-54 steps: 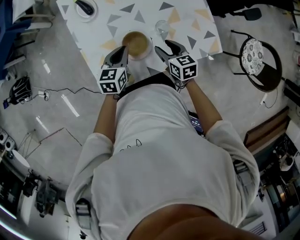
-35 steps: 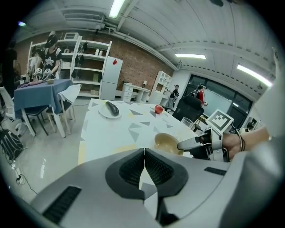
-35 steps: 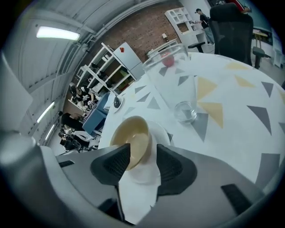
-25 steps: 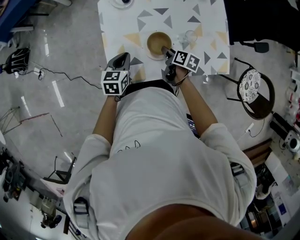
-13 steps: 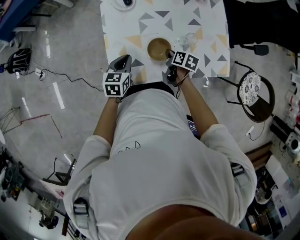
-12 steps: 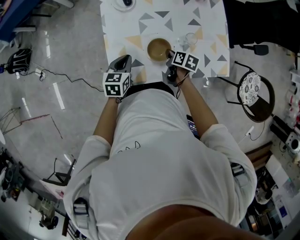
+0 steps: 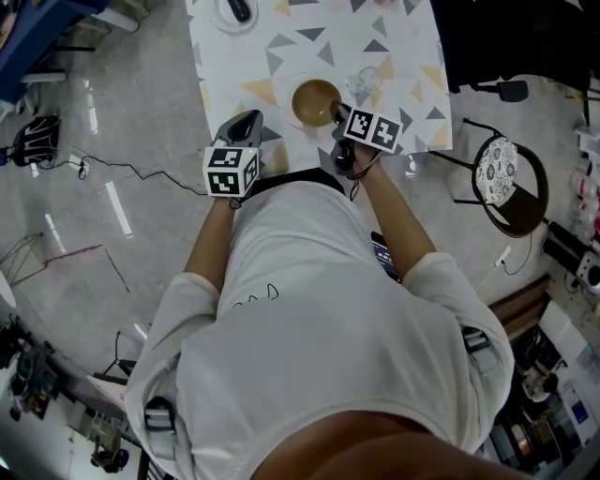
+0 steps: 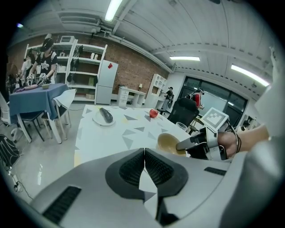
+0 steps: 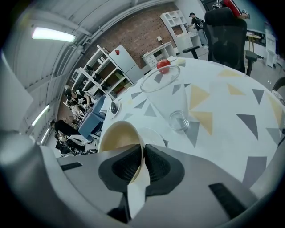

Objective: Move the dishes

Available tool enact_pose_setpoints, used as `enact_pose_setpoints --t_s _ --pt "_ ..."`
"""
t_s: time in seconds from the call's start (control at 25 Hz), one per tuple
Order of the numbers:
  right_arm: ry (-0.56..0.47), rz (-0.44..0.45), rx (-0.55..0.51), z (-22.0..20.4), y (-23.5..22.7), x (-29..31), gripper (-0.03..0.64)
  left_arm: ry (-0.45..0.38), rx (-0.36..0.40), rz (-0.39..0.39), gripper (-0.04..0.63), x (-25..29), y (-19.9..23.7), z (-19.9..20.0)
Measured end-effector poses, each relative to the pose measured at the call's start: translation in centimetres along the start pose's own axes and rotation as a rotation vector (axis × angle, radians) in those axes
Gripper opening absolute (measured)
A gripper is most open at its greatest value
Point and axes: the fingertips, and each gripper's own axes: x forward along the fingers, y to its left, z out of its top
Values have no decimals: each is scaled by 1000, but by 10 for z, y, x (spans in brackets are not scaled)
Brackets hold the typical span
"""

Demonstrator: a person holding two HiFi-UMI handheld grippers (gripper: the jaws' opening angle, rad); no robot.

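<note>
From the head view I see the bench (image 7: 403,37), white with triangles, just ahead of the person. The right gripper (image 7: 337,112) reaches onto it and meets the near rim of the tan bowl (image 7: 314,101), which sits near the bench's front edge. A glass (image 7: 368,79) stands just beside the bowl, on its right. A plate (image 7: 225,14) with a dark thing on it lies at the far left corner, well apart. The left gripper (image 7: 246,122) hangs at the bench's near edge, left of the bowl and clear of it.

In the left gripper view my left fingers are clenched, pad against pad, with nothing between them. Beyond them the bowl (image 8: 168,143) shows with the right gripper on its rim, and a red fruit (image 8: 153,113) lies farther back on the bench.

In the right gripper view my right fingers have just been closing, and they are grasping the bowl's (image 9: 116,136) rim: one pad inside the wall, the other outside. The bowl tilts, its hollow facing left. A white saucer (image 9: 153,133) shows just past it; I cannot tell whether bowl and saucer touch. The glass (image 9: 171,100) stands upright beyond, the red fruit behind it.
</note>
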Motion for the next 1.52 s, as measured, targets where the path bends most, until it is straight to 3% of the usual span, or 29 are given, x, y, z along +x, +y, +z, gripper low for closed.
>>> enact_pose_setpoints --t_s 0.32,1.16,1.52 --pt "-2 42 -51 9 28 3 25 -18 -17 27 21 -9 10 2" --pt "127 180 -285 0 132 51 25 -99 -213 274 21 -81 72 -36" --pt "155 223 -339 -4 169 67 25 -112 -269 332 21 -102 86 -52"
